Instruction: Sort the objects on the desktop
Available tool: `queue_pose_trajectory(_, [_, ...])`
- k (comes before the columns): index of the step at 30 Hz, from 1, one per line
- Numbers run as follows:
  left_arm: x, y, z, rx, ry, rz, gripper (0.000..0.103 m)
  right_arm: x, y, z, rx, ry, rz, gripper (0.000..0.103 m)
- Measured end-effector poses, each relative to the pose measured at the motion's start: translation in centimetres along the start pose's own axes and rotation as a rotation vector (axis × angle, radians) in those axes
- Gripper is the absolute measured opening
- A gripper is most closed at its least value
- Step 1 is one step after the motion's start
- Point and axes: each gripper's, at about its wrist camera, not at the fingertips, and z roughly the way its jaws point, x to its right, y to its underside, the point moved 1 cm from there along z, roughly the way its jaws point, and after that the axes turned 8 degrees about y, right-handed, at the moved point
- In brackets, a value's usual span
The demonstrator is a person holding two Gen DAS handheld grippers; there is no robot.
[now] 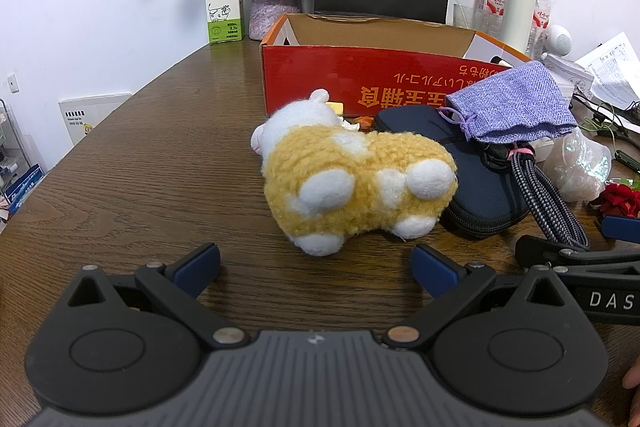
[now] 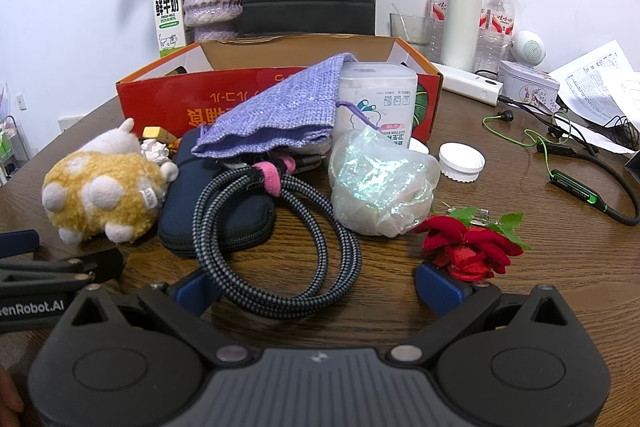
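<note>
The fluffy yellow-and-white plush toy lies on its side on the brown wooden desk, at 12 o'clock from the left gripper, whose blue-tipped jaws stand wide apart and empty just short of it. Touching the toy at 3 o'clock is a dark blue zipped pouch; behind, at 12 o'clock, sits the open red cardboard box. The right gripper, also spread and holding nothing, straddles the near loop of a coiled black-grey braided cable. Likely risk: the soft pile compresses, so a shallow pinch may slip, or the right finger may snag the pouch.
</note>
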Motion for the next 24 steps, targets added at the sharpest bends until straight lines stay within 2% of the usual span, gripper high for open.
queue_pose_trajectory(24, [0.00,0.00,0.01,-0.001,-0.001,0.000,0.103,0.12,-0.03,0.18,-0.001,0.000,-0.002,0.103])
